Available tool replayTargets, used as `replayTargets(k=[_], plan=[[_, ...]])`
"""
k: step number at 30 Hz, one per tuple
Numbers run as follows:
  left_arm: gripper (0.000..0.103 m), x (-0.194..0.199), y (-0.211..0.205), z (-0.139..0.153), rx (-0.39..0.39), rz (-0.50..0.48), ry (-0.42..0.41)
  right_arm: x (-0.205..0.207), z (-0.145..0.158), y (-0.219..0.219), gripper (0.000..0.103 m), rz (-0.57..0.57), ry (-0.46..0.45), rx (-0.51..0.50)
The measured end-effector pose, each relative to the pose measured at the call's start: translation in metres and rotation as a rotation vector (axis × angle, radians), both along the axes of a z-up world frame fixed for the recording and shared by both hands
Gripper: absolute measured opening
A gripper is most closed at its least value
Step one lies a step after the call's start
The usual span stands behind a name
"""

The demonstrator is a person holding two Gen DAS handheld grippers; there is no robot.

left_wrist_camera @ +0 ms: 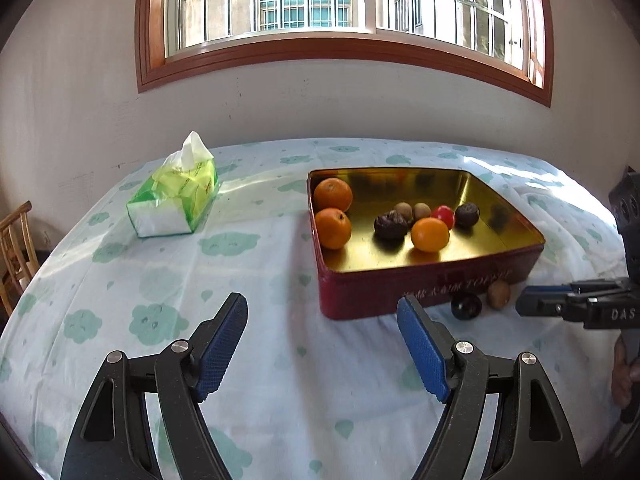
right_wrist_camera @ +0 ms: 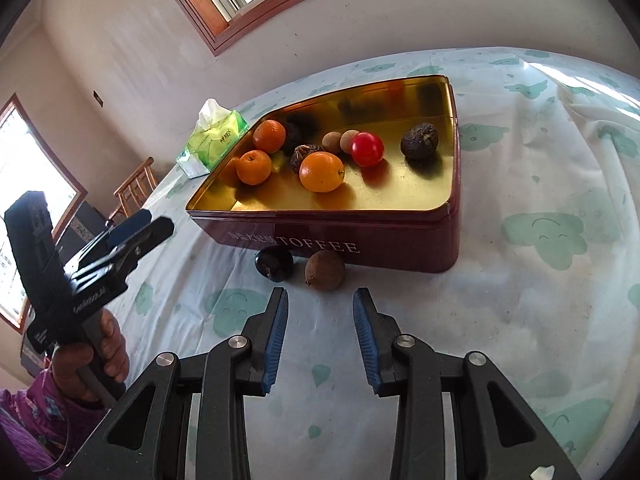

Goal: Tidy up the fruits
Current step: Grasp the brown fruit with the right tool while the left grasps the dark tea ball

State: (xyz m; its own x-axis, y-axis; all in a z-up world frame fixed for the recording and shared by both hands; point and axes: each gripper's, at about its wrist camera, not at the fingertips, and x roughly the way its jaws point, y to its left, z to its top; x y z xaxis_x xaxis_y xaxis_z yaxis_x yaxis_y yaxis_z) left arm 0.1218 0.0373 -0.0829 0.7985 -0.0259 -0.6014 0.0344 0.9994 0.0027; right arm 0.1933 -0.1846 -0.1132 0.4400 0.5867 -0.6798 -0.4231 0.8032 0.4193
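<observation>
A dark red toffee tin [left_wrist_camera: 400,292] [right_wrist_camera: 400,240] with a gold inside holds three oranges [right_wrist_camera: 321,171], a red tomato [right_wrist_camera: 367,149], dark wrinkled fruits [right_wrist_camera: 419,141] and small brown ones. On the cloth against its near wall lie a dark plum [right_wrist_camera: 275,263] [left_wrist_camera: 466,306] and a brown kiwi-like fruit [right_wrist_camera: 325,270] [left_wrist_camera: 498,294]. My right gripper [right_wrist_camera: 320,300] is open and empty, just short of these two. My left gripper [left_wrist_camera: 322,308] is open and empty, in front of the tin's left corner.
A green tissue pack [left_wrist_camera: 176,196] [right_wrist_camera: 214,140] lies left of the tin. The table wears a white cloth with green clouds [left_wrist_camera: 160,320]. A wall with a window stands behind. A wooden chair [left_wrist_camera: 14,248] is at the far left.
</observation>
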Motion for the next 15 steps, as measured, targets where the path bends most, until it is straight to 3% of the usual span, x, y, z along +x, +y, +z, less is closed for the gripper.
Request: replayTargets(k=[6, 9, 12, 15], plan=[[0.078, -0.025, 0.001, -0.009, -0.041, -0.012, 0.039, 0.011, -0.006, 0.015, 0.038, -0.062, -0.016, -0.015], [0.078, -0.025, -0.009, -0.009, -0.055, -0.029, 0.04, 0.011, -0.007, 0.018, 0.023, -0.051, -0.013, -0.044], [0.078, -0.018, -0.026, -0.007, -0.07, -0.065, 0.053, -0.003, -0.002, 0.008, 0.022, -0.018, -0.053, -0.06], [0.078, -0.01, -0.044, -0.004, -0.079, -0.092, 0.057, -0.014, 0.002, -0.023, 0.022, -0.069, -0.07, -0.079]])
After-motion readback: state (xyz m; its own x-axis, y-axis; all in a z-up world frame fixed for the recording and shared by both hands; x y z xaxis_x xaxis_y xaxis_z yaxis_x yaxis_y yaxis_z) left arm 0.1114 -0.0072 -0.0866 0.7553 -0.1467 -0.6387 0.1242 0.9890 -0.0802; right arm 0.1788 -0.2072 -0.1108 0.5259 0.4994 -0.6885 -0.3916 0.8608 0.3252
